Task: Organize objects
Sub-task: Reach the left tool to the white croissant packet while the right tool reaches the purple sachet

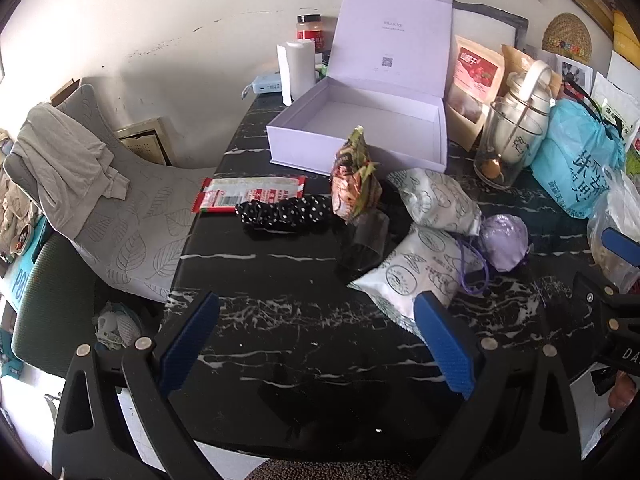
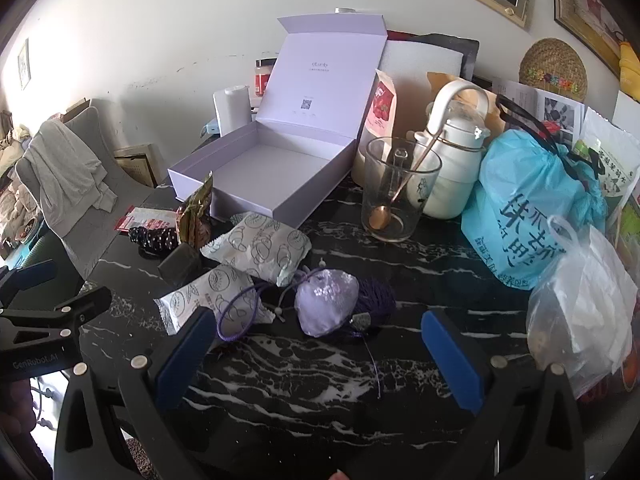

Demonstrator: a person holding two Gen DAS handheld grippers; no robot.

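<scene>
An open lilac box stands empty on the black marble table, lid upright. In front of it lie a green-brown snack bag, two white patterned packets, a lilac pouch, a black dotted scrunchie and a red-white sachet. My left gripper is open near the table's front, nothing between its fingers. My right gripper is open just short of the pouch.
A glass with a spoon, a white kettle, a blue plastic bag and a clear bag crowd the right side. A paper roll and a jar stand at the back. A grey chair stands left.
</scene>
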